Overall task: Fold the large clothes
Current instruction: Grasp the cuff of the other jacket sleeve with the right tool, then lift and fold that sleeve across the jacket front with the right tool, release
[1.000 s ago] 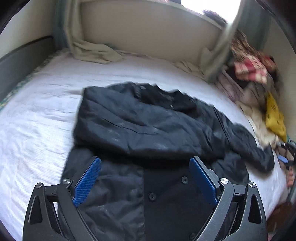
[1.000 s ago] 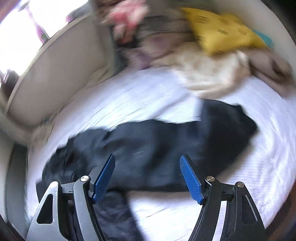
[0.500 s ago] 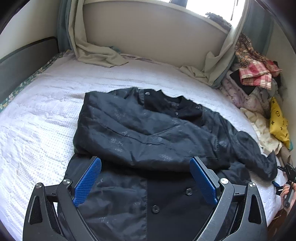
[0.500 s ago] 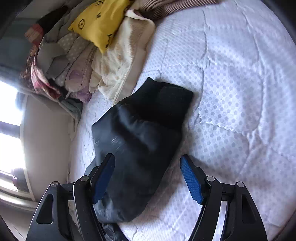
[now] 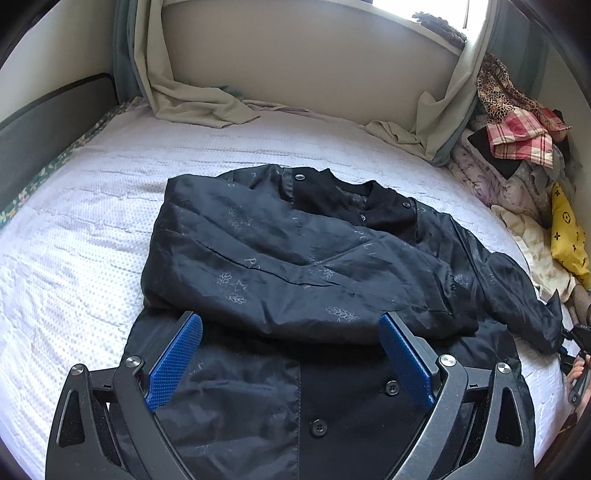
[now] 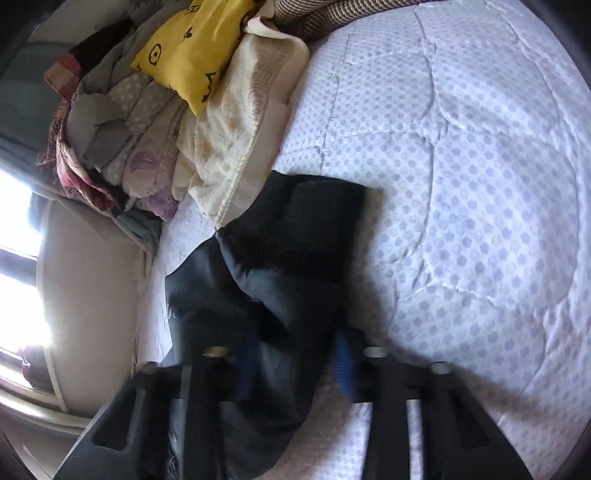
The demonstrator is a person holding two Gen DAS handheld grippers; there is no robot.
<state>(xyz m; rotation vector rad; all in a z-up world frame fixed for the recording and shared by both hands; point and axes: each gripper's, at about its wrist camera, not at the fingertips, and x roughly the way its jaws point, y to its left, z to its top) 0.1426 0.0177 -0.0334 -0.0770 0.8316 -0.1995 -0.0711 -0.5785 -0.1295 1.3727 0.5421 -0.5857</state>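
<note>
The left gripper (image 5: 290, 354) hangs low over the near hem of a black jacket (image 5: 295, 258), its blue-padded fingers (image 5: 173, 363) spread wide and holding nothing, the buttoned front placket (image 5: 369, 406) lying flat between them. The jacket is spread front-up on a white quilted bedspread (image 5: 92, 221), with its left sleeve (image 5: 295, 280) folded across the chest and its right sleeve (image 5: 517, 295) stretched out toward the bed's right side. At the far right edge of the left wrist view the right gripper (image 5: 574, 350) meets the end of that sleeve. From the right wrist camera, the right gripper (image 6: 291, 363) is badly blurred; the sleeve's satin cloth passes between its blue pads (image 6: 343, 365), which stand close on either side, though whether they are clenched on it cannot be told. Just beyond them the sleeve's ribbed knit cuff (image 6: 314, 221) lies on the bedspread (image 6: 480, 184). Past the cuff, touching its far edge, sits a cream towel (image 6: 236, 129), and on it a yellow printed pillow (image 6: 195, 51) at the foot of a heap of mixed laundry (image 6: 110, 129). In the left wrist view the jacket's collar (image 5: 354, 195) marks its far end, and behind it beige curtains (image 5: 192, 99) trail onto the mattress below a bright window sill (image 5: 436, 26)
</note>
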